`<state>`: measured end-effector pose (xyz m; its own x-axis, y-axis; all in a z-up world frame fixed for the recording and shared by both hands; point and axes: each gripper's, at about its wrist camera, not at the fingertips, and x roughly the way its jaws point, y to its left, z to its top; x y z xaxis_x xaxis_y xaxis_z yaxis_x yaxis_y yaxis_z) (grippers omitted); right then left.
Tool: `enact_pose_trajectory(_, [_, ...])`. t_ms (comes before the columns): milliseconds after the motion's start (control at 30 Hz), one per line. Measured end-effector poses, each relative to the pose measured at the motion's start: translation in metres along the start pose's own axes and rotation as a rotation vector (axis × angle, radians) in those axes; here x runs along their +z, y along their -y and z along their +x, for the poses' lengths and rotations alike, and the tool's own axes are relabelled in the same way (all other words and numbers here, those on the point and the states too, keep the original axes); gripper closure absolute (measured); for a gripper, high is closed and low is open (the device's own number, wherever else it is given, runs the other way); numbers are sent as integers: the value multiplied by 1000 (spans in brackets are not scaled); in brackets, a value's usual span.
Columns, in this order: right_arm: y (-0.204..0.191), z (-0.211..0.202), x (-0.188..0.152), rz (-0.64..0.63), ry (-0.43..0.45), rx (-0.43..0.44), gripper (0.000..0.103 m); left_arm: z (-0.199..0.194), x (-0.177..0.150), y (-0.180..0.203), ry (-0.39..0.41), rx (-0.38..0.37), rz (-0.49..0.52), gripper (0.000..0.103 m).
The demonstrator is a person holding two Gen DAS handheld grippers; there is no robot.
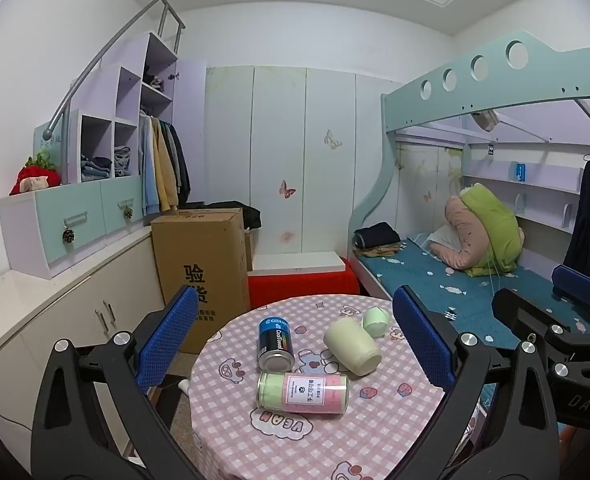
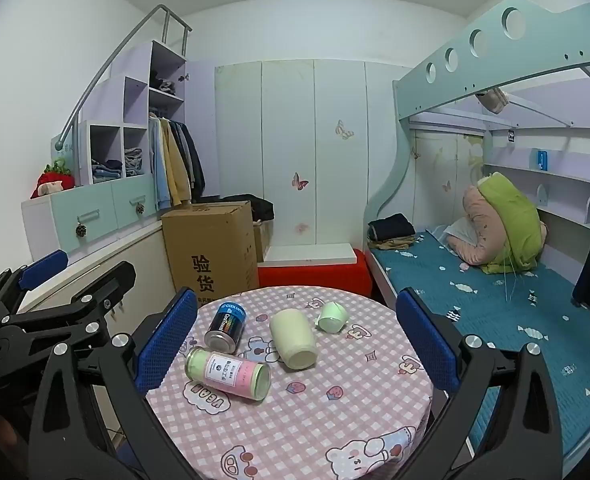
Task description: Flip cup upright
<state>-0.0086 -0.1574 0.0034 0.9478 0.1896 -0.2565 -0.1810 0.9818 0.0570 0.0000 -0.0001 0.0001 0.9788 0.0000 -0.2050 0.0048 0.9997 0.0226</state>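
Observation:
A pale cream cup (image 1: 353, 346) lies on its side on the round pink checked table (image 1: 295, 440), its base toward me; it also shows in the right wrist view (image 2: 293, 338). A small mint green cup (image 1: 376, 321) lies tipped behind it, also seen in the right wrist view (image 2: 332, 317). My left gripper (image 1: 295, 344) is open and empty, held above the near side of the table. My right gripper (image 2: 297, 340) is open and empty, likewise short of the cups.
A blue can (image 1: 275, 343) and a pink-and-green labelled jar (image 1: 303, 393) lie on their sides left of and in front of the cream cup. A cardboard box (image 1: 203, 268) and red stool (image 1: 303, 286) stand beyond the table. A bed (image 1: 475, 292) is at the right.

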Motion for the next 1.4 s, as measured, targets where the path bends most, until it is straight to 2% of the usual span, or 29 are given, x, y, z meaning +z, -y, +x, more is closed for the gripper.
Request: enact_pose_trajectory(1400, [1, 0, -1, -1, 0, -3, 7, 7, -8, 4, -10, -4, -6, 5])
